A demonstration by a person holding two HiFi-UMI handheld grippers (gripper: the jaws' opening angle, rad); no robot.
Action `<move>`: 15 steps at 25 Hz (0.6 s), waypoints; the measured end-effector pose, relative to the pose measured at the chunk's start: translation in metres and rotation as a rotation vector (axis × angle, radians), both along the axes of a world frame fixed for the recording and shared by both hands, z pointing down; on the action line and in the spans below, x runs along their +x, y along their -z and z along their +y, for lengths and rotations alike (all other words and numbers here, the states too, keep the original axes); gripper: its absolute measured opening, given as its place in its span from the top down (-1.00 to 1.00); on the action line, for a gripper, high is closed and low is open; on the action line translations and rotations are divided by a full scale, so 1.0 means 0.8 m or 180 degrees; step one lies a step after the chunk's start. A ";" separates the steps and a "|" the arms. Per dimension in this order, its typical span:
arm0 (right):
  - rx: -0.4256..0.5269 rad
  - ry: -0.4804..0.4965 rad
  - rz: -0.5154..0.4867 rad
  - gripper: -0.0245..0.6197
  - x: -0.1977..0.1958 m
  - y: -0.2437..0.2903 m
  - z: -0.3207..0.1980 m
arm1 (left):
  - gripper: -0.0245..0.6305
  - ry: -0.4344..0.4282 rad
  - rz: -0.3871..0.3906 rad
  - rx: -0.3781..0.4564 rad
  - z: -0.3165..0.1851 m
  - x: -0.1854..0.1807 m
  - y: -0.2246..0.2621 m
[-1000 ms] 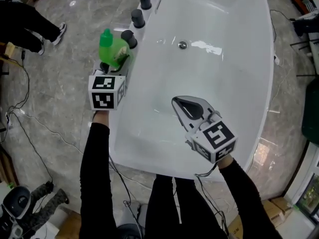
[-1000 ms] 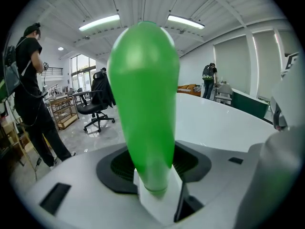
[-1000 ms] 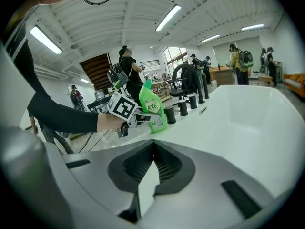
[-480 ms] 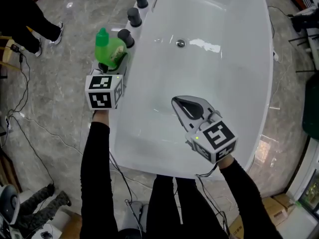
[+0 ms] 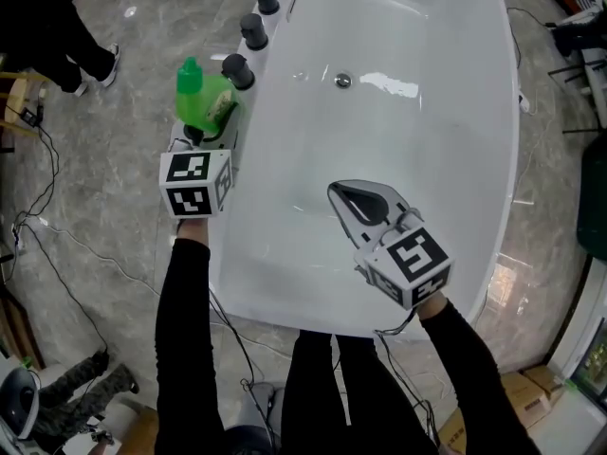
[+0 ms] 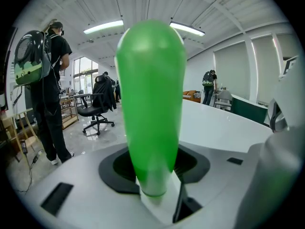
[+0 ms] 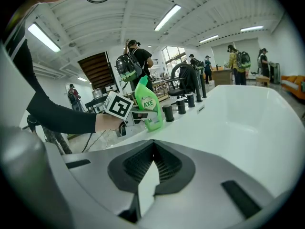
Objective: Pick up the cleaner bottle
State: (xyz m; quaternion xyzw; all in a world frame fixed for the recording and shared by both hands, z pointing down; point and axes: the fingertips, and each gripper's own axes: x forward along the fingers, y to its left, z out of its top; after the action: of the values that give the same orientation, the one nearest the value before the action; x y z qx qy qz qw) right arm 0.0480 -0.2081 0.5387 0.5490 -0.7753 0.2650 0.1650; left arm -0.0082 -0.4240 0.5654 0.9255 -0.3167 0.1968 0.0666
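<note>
one bottle label point(image 7: 149, 104): right gripper view

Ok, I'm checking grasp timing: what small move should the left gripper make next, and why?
Probably keep closing until the jaws grip. The left gripper has just been closing its jaws around the green plastic cleaner bottle on the white bathtub rim, yet its own view shows a gap beside it.
</note>
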 end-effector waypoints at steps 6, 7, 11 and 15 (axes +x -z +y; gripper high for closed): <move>0.0055 0.0024 -0.0009 0.92 -0.006 0.014 -0.003 | 0.33 -0.0026 0.0018 0.0056 0.013 -0.008 0.025; 0.0073 0.0025 -0.0007 0.92 -0.006 0.018 -0.004 | 0.33 -0.0033 0.0024 0.0067 0.016 -0.009 0.031; 0.0139 0.0017 0.0010 0.92 -0.004 0.042 -0.004 | 0.33 -0.0109 0.0037 0.0095 0.035 -0.010 0.058; 0.0192 -0.0028 0.0047 0.92 0.003 0.066 0.003 | 0.33 -0.0210 0.0098 0.0095 0.061 -0.004 0.086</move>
State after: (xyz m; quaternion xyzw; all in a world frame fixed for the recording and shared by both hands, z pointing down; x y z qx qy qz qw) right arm 0.0505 -0.2059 0.4858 0.5592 -0.7792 0.2382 0.1530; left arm -0.0111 -0.3753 0.4967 0.9393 -0.2878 0.1799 0.0511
